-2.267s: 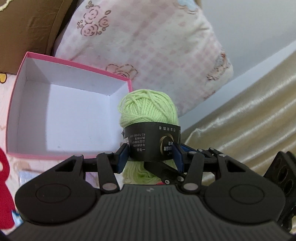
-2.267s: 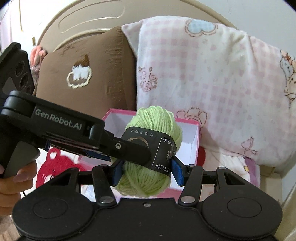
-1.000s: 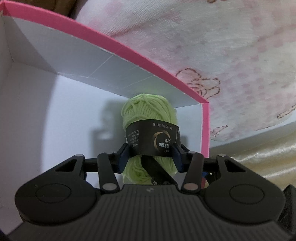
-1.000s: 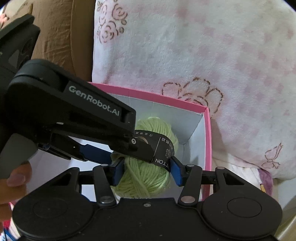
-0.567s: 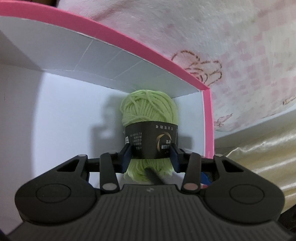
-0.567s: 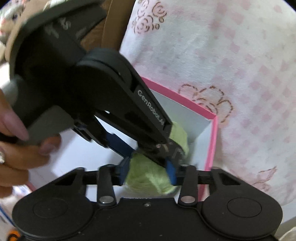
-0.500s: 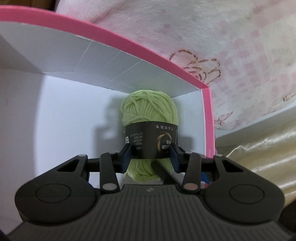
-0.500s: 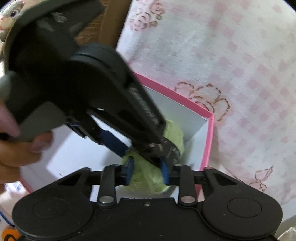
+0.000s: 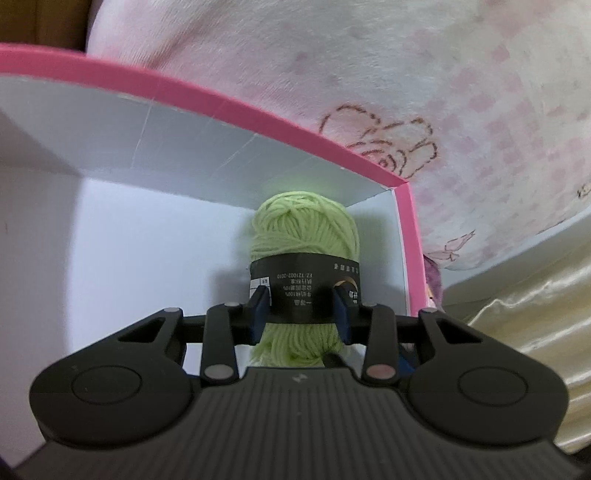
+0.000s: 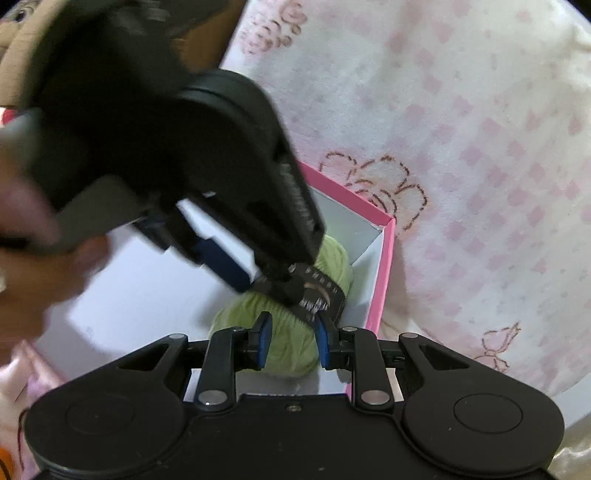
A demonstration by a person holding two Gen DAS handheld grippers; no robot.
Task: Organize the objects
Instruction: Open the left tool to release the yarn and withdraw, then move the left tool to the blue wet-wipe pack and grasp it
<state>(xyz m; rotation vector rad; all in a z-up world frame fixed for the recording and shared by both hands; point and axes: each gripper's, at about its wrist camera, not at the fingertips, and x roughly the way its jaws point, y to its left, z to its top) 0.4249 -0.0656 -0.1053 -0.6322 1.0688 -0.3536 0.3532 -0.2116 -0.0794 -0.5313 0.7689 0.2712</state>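
A light green yarn ball [image 9: 304,229] with a black paper band sits in the far right corner of a pink-rimmed white box [image 9: 229,107]. My left gripper [image 9: 301,308] is shut on the yarn ball at its band, inside the box. In the right wrist view the same yarn ball [image 10: 291,306] lies below and beyond my right gripper [image 10: 291,341], whose blue pads stand a little apart with nothing between them. The left gripper body [image 10: 221,155] crosses that view, blurred.
A pink-checked white pillow [image 9: 406,74] presses against the box's far side and shows in the right wrist view [image 10: 461,147]. A brown cushion [image 9: 44,26] is at the upper left. Gold satin fabric [image 9: 535,295] lies to the right of the box.
Both grippers carried the yarn ball into the box's far right corner. The right gripper then let go of it and pulled back upward. The left gripper keeps its hold.
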